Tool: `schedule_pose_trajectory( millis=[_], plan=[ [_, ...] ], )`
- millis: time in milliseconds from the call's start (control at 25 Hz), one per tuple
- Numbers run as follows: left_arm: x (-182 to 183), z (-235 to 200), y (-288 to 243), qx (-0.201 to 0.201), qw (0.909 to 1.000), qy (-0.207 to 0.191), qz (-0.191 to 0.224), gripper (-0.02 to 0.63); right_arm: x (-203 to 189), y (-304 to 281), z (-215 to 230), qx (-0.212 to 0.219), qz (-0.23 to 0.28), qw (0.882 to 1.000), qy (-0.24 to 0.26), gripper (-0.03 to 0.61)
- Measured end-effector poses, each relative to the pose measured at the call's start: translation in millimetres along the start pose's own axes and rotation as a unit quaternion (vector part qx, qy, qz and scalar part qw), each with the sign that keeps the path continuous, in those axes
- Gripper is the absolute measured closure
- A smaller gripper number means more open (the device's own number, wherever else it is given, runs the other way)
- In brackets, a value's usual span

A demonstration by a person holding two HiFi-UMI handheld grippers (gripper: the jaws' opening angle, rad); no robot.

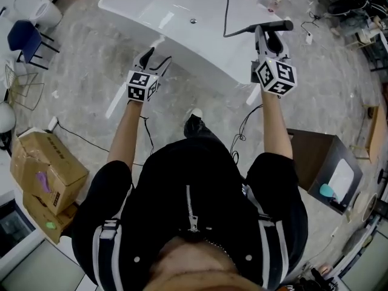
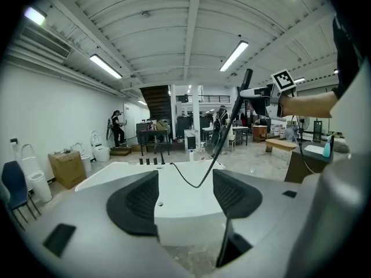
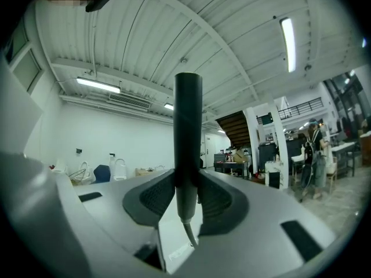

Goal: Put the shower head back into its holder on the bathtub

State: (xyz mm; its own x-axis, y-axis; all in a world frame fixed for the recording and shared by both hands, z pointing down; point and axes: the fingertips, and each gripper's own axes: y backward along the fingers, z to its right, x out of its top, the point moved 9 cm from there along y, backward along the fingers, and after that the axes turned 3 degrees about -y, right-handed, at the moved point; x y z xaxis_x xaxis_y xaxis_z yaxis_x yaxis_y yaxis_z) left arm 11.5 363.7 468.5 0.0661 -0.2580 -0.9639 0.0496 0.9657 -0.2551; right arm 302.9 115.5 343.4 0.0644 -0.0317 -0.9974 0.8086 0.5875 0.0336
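Observation:
The black shower head [image 1: 271, 26] lies crosswise above the right end of the white bathtub [image 1: 157, 17], with my right gripper [image 1: 265, 34] shut on its handle. In the right gripper view the handle [image 3: 187, 143] stands upright between the pads, and the hose [image 3: 189, 234] leaves its lower end. The black hose [image 1: 227, 8] runs back to the tub's far rim, where small dark fittings [image 2: 147, 161] stand. My left gripper [image 1: 155, 57] hangs open over the tub's near rim with nothing in it. The left gripper view shows the tub [image 2: 174, 181] and the raised shower head [image 2: 253, 92].
Cardboard boxes [image 1: 43, 162] stand at the left, a blue chair [image 1: 23, 36] and toilets beyond them. A brown cabinet [image 1: 319, 157] is at the right. Cables [image 1: 241, 129] trail on the floor by the person's feet. People stand far back in the hall [image 2: 116, 126].

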Motion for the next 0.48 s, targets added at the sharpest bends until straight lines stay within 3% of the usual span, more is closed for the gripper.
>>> schedule_pose_trajectory(
  millis=[480],
  plan=[
    [20.2,-15.2,-127.4,-0.046,0.9980,-0.019,-0.040,0.314,14.4,-80.9,57.7,0.025,0.012,0.999,-0.035,0.450]
  ],
)
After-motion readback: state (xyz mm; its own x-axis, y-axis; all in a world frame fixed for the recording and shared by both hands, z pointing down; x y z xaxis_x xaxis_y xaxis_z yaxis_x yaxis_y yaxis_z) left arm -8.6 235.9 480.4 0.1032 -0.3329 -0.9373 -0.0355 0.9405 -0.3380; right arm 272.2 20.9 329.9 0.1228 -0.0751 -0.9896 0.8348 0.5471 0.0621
